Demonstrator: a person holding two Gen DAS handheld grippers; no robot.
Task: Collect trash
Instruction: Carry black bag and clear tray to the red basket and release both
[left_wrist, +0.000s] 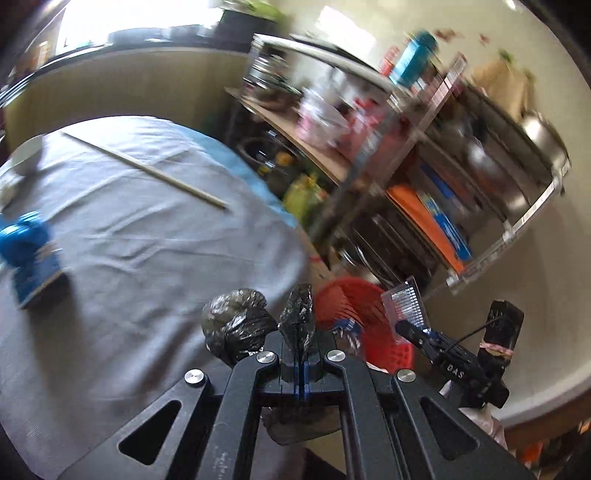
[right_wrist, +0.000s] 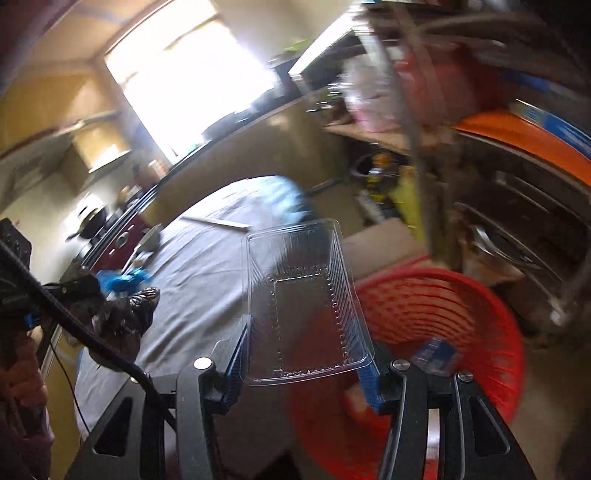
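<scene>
My left gripper (left_wrist: 301, 354) is shut on a crumpled black plastic bag (left_wrist: 236, 326) at the edge of the grey-clothed table (left_wrist: 147, 258). A flap of the bag sticks up between the fingers. My right gripper (right_wrist: 303, 365) is shut on a clear plastic tray (right_wrist: 306, 295), its blue pads (right_wrist: 240, 350) pressing both long sides. The tray hangs over the table's edge, just left of a red mesh basket (right_wrist: 443, 314). That basket (left_wrist: 351, 314) stands on the floor beyond the bag, with the tray (left_wrist: 404, 302) over its rim. The bag (right_wrist: 129, 317) also shows at left.
A thin wooden stick (left_wrist: 147, 170), a blue packet (left_wrist: 33, 254) and a white bowl (left_wrist: 26, 155) lie on the cloth. A metal shelf rack (left_wrist: 424, 147) crowded with pots and boxes stands close behind the basket. A small clear wrapper (right_wrist: 436, 350) lies inside the basket.
</scene>
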